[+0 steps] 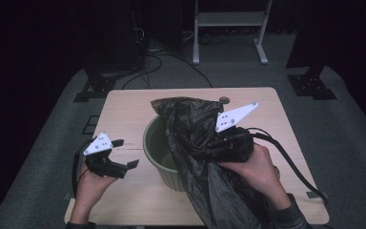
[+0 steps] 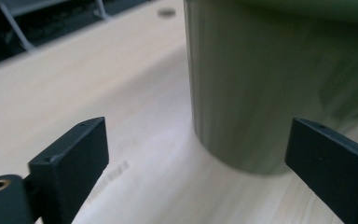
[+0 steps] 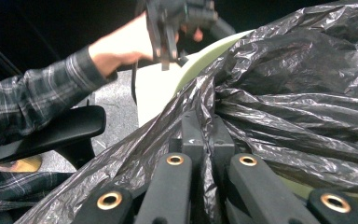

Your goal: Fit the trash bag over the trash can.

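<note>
A pale green bin [image 1: 159,152] stands on the wooden table [image 1: 124,109], with a crumpled black plastic bag [image 1: 195,129] draped over its right side and down toward the table's front edge. My right gripper [image 1: 208,147] is shut on a fold of the bag [image 3: 279,98], the film pinched between its black jaws near the green rim [image 3: 205,53]. My left gripper [image 1: 124,155] hovers left of the bin, open with nothing between its fingers. In the left gripper view, the bin's green wall [image 2: 256,88] rises just beyond the spread jaws.
A small round dark disc [image 1: 224,100] lies at the table's far edge behind the bag. Beyond the table stand a white metal frame [image 1: 228,24], black stands and loose cables on grey carpet. A dark chair armrest [image 3: 51,130] sits near the person's sleeve.
</note>
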